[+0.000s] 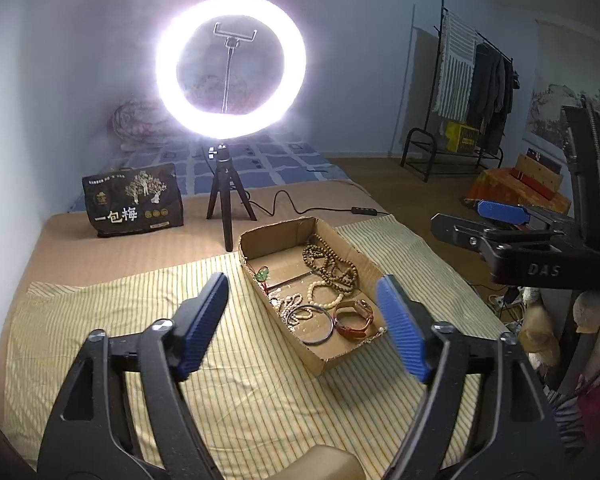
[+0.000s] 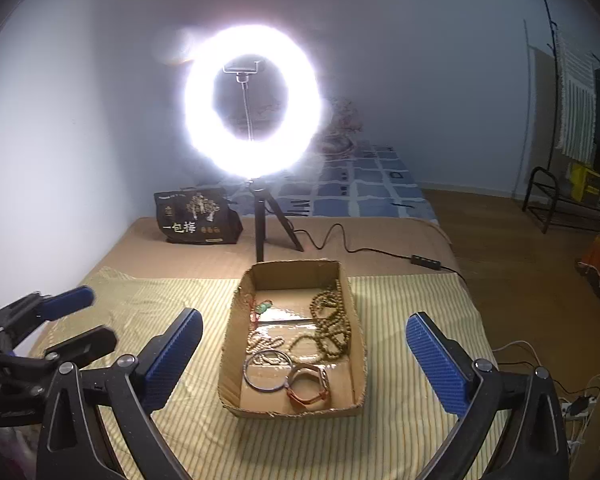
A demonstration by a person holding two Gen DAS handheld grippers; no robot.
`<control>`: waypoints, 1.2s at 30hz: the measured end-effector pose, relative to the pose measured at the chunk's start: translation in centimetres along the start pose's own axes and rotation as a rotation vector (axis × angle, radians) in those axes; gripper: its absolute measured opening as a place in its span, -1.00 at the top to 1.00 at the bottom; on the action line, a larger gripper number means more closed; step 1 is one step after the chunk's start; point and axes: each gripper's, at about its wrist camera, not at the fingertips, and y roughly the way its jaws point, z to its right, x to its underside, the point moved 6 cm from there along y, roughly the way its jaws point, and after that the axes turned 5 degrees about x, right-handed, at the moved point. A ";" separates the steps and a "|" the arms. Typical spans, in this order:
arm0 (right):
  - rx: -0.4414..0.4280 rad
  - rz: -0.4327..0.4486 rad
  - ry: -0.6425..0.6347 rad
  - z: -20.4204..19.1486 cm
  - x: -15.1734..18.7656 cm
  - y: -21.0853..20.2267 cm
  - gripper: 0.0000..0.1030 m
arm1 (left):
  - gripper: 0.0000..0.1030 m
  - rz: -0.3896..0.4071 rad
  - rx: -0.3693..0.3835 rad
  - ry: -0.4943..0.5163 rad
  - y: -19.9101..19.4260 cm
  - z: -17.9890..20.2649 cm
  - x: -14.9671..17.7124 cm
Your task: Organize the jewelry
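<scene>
A shallow cardboard box (image 2: pixel 292 344) sits at centre frame on a yellow striped cloth (image 2: pixel 400 432), holding dark wooden bead strands (image 2: pixel 332 328), a metal bangle (image 2: pixel 266 372) and a brown-strapped watch (image 2: pixel 310 390). The right gripper (image 2: pixel 300 352) and the left gripper (image 1: pixel 300 320) both hang above the cloth with blue pads spread wide, grasping nothing. A glaring ring light (image 2: pixel 252 100) stands on its tripod behind the box, upper centre.

My claw pads (image 2: pixel 432 364) are ribbed blue plastic on matt black arms, above a rough brown cardboard box (image 2: pixel 296 406) holding matt wooden beads (image 2: pixel 332 328), a shiny metal bangle (image 2: pixel 266 374) and a leather-strapped watch (image 2: pixel 310 390) on striped cloth (image 2: pixel 412 432).
</scene>
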 end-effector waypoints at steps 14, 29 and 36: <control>0.060 0.010 -0.002 0.7 1.6 0.5 -0.99 | -0.98 -0.004 -0.096 0.033 -1.1 0.1 1.3; 0.073 -0.011 -0.017 0.1 2.3 1.4 -0.99 | -0.99 -0.022 -0.145 0.031 -1.3 -0.3 2.0; 0.077 -0.007 -0.020 0.0 2.4 1.5 -0.99 | -0.99 -0.024 -0.141 0.025 -1.2 -0.3 2.0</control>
